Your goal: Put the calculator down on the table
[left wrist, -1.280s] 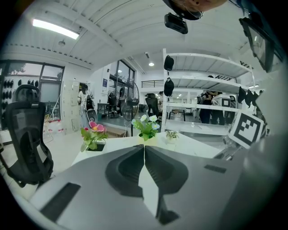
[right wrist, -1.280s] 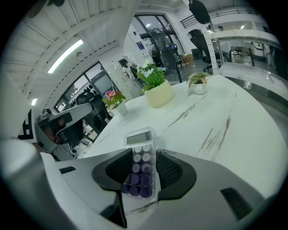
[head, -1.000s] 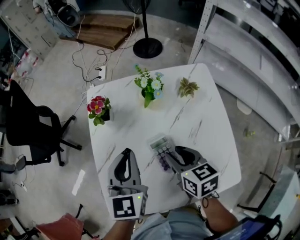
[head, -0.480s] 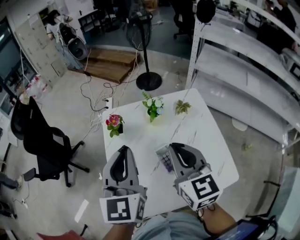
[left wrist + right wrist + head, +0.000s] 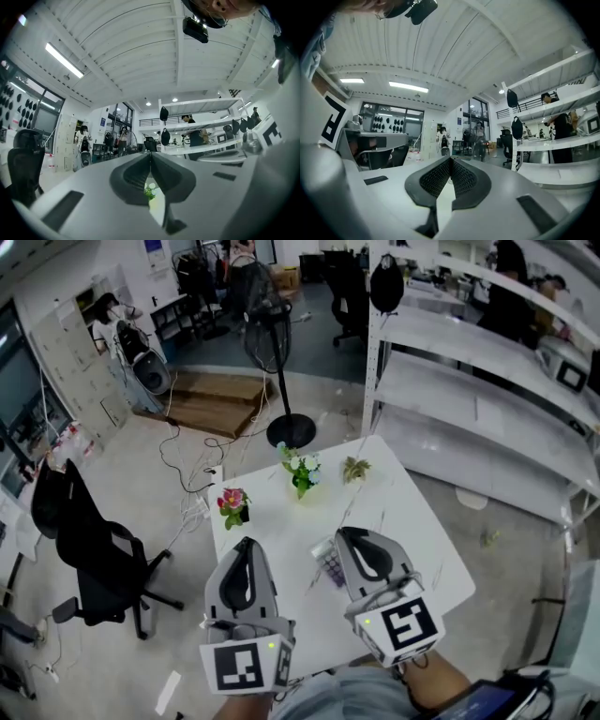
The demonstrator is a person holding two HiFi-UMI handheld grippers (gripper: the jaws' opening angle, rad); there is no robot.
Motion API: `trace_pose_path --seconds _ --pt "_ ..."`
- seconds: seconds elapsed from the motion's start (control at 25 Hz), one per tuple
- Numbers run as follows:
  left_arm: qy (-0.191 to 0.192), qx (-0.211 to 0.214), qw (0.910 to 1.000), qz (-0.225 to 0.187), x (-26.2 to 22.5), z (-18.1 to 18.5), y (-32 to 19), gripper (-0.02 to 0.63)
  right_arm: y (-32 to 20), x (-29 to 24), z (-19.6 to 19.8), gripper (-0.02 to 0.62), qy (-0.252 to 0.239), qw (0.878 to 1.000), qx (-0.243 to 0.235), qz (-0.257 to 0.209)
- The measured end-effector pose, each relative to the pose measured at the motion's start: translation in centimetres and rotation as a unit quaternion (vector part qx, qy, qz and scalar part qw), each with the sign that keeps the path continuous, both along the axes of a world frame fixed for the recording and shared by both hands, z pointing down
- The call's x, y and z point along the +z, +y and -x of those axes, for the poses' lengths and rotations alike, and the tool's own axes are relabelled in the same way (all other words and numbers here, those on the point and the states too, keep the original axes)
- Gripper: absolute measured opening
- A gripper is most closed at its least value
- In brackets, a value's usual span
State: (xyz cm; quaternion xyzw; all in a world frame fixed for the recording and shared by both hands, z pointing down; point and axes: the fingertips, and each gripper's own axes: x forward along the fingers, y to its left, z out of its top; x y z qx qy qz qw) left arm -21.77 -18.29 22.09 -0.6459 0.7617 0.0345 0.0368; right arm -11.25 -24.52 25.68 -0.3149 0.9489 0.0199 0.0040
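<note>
The right tool (image 5: 345, 534) has its jaws pressed together with nothing between them, and the left tool (image 5: 246, 544) is likewise closed and empty. Both hang over the near half of the tabletop (image 5: 281, 531). The calculator (image 5: 328, 564) lies flat just left of the right tool's tip, between the two tools. Beyond the tips is bare marble, then a row of potted plants (image 5: 300, 472) by the far edge.

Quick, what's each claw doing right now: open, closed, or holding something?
Left claw: closed, empty.
Right claw: closed, empty; the calculator lies on the table.
</note>
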Motion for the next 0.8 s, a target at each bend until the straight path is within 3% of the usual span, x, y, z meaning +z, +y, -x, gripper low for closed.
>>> trace_pose_path --seconds 0.8 --pt "-0.002 0.007 1.0 -0.006 -0.4 -1.1 0.7 0.009 1.0 -0.8 -0.9 0.014 -0.001 1.0 0.003 -0.01"
